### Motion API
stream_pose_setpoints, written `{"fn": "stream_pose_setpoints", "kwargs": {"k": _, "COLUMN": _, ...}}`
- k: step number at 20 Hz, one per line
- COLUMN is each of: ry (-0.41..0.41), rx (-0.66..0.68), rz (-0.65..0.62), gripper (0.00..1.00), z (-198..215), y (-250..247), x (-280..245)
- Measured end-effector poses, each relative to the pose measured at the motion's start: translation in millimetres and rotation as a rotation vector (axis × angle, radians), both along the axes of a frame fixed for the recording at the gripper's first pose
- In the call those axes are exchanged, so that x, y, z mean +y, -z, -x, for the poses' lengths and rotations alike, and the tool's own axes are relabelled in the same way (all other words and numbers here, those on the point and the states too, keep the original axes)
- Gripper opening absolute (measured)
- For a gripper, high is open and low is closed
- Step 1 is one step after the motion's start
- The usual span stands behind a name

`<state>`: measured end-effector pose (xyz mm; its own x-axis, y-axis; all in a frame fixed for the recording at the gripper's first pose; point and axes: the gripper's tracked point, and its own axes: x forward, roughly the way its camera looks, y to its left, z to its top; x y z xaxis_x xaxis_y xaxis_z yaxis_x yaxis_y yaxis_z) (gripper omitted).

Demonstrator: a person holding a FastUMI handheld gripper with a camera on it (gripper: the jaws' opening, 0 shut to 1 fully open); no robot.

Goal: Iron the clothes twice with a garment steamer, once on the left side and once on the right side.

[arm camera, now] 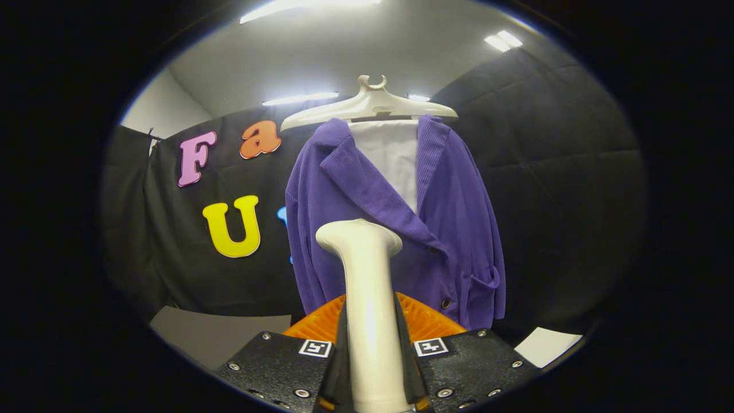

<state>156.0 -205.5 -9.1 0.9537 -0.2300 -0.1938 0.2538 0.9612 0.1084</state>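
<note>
Beyond the claw, against the black booth wall (573,172): purple jacket (459,229) hung open-fronted over a white panel (393,155), front facing the steamer, presumably so both halves can be reached. Above it, pale hanger (370,106) spreading the shoulders, keeping the cloth flat for a pass. Nearer, garment steamer (367,298) upright, head just short of the jacket's middle, apparently apart from the cloth. Lowest, claw (373,367) closed narrow on the steamer's handle, both fingers pressing its sides to steady it. Neither side judged done yet.
</note>
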Motion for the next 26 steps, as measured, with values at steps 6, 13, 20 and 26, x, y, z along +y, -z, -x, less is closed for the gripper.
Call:
{"fn": "stream_pose_setpoints", "kwargs": {"k": 6, "ry": 0.009, "rx": 0.118, "rz": 0.042, "gripper": 0.38, "z": 9.1, "y": 55.9, "x": 4.7}}
{"fn": "stream_pose_setpoints", "kwargs": {"k": 13, "ry": 0.034, "rx": 0.178, "rz": 0.008, "gripper": 0.38, "z": 25.1, "y": 102.4, "x": 2.2}}
{"fn": "stream_pose_setpoints", "kwargs": {"k": 20, "ry": 0.068, "rx": 0.248, "rz": -0.007, "gripper": 0.38, "z": 34.1, "y": 136.9, "x": -1.8}}
{"fn": "stream_pose_setpoints", "kwargs": {"k": 26, "ry": 0.086, "rx": 0.239, "rz": -0.053, "gripper": 0.38, "z": 43.9, "y": 150.9, "x": -2.4}}
